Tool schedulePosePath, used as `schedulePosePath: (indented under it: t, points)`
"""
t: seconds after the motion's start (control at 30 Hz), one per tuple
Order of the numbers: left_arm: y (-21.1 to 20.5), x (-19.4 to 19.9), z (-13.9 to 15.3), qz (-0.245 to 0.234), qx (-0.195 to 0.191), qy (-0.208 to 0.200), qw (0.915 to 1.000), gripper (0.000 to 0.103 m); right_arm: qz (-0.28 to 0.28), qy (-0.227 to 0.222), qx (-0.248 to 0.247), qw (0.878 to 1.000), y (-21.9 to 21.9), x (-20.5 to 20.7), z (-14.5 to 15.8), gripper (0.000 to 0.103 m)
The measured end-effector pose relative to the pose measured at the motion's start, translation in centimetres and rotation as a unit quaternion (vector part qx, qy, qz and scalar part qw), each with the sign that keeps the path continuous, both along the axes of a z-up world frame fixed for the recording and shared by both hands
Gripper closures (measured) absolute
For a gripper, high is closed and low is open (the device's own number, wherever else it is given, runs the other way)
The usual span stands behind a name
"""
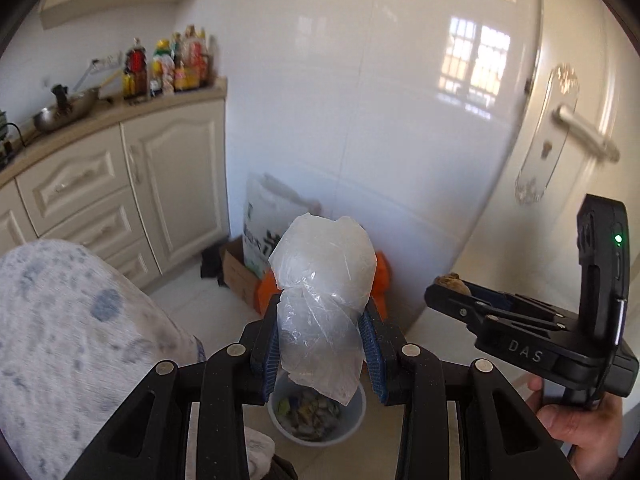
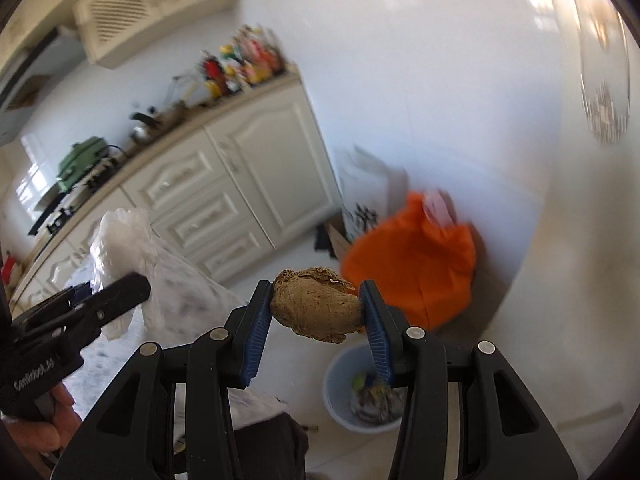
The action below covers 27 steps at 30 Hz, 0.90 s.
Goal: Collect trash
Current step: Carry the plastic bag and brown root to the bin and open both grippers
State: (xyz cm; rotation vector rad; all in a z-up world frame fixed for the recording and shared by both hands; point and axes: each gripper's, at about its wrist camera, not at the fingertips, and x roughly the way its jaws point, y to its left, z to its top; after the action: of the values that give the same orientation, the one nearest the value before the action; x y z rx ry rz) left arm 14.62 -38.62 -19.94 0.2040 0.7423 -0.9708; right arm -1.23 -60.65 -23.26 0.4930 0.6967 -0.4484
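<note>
My left gripper (image 1: 322, 316) is shut on a crumpled clear plastic bag (image 1: 324, 280) and holds it in the air above a pale blue trash bin (image 1: 352, 428) on the floor. The bin holds colourful wrappers. My right gripper (image 2: 316, 300) is shut on a brown lumpy scrap, like a dried peel (image 2: 316, 308), also held above and left of the bin (image 2: 336, 396). The right gripper shows in the left wrist view (image 1: 448, 288) at the right. The left gripper shows in the right wrist view (image 2: 120, 284) at the left with the plastic bag (image 2: 124, 240).
A table with a blue-patterned white cloth (image 1: 68, 332) stands at the left. Cream kitchen cabinets (image 1: 160, 184) with bottles (image 1: 168, 64) and a pan (image 1: 64, 110) on top line the far left. An orange bag (image 2: 416, 268), a cardboard box (image 1: 240, 276) and a white sack (image 1: 268, 216) sit by the wall. A door with a handle (image 1: 580, 132) is at the right.
</note>
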Motion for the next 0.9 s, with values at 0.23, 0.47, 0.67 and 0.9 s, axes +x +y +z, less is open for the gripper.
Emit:
schedulePosePath:
  t: [0.23,0.47,0.67,0.9]
  points:
    - [-5.6,0.2,-4.7,-0.019,0.065,0.043,0.9968,0.07,-0.013,0.039,0.052,0.998,-2.7,0.8,-5.8,0.058]
    - [-12.9,3.2,-7.6,-0.03,0.115,0.084,0.9894,0.067,-0.02,0.06,0.086,0.994,-4.6,2.2,-9.1,0.056]
    - [-15.6,5.9,-8.3,-0.01,0.14,0.087,0.9863,0.016,-0.04,0.069,0.094,0.992,-5.7,2.1,-10.1,0.026]
    - [-14.9,4.5,-7.1,0.012,0.131,0.05,0.9901,0.001,-0.074,0.07,0.086,0.991,-6.0,1.1,-8.9,0.0]
